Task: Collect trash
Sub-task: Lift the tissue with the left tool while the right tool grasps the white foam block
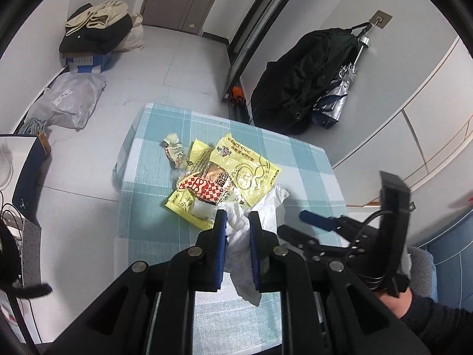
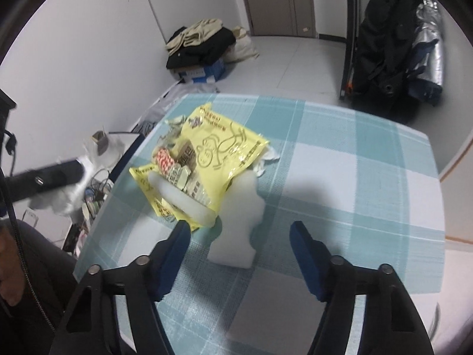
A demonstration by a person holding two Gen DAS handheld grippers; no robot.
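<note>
Left hand-held gripper [image 1: 237, 217] is clamped on a crumpled white tissue [image 1: 242, 245], raised above the near edge of the checked counter [image 1: 310, 162]. Right hand-held gripper [image 2: 240, 227] is spread wide and holds nothing; a white foam block [image 2: 241, 222] lies on the counter between its fingers. Just beyond, a yellow wrapper [image 2: 224, 151] lies under smaller wrappers and a white tube [image 2: 180, 204].
</note>
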